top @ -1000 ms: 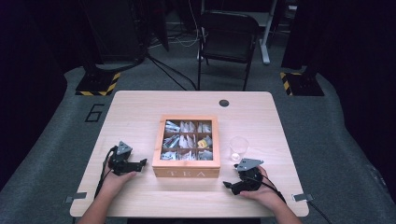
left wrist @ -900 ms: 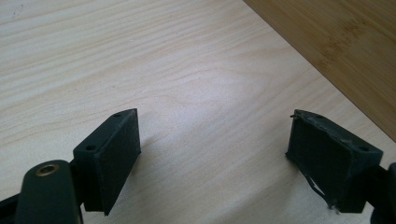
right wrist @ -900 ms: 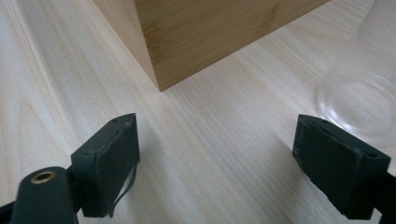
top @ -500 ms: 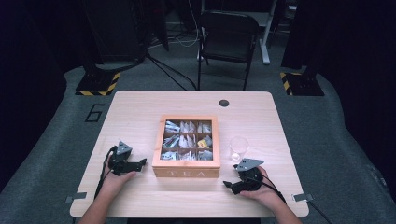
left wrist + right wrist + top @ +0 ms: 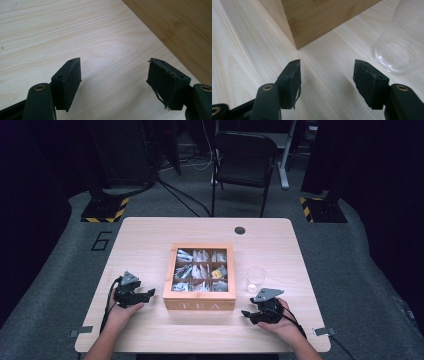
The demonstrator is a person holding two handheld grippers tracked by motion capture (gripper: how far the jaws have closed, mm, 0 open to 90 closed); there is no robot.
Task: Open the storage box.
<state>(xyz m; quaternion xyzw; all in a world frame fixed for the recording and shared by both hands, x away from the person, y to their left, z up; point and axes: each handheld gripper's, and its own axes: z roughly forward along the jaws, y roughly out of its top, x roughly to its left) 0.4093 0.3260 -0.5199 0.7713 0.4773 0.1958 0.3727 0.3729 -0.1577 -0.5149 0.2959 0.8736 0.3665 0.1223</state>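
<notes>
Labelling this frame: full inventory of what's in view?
table: 1, light wood, centre
tea box: 1, wooden, open, mid-table, nine compartments
tea bags: many, mostly pale, one yellow, inside the box
cup: 1, clear, right of the box
grommet: 1, dark, table's far edge
chair: 1, black, behind the table
stands: 2, black with yellow stripes, on the floor
left gripper: 1, black, jaws apart, just been closing, nothing between, left of the box
right gripper: 1, black, same, right of the box
hands: 2, holding the grippers
</notes>
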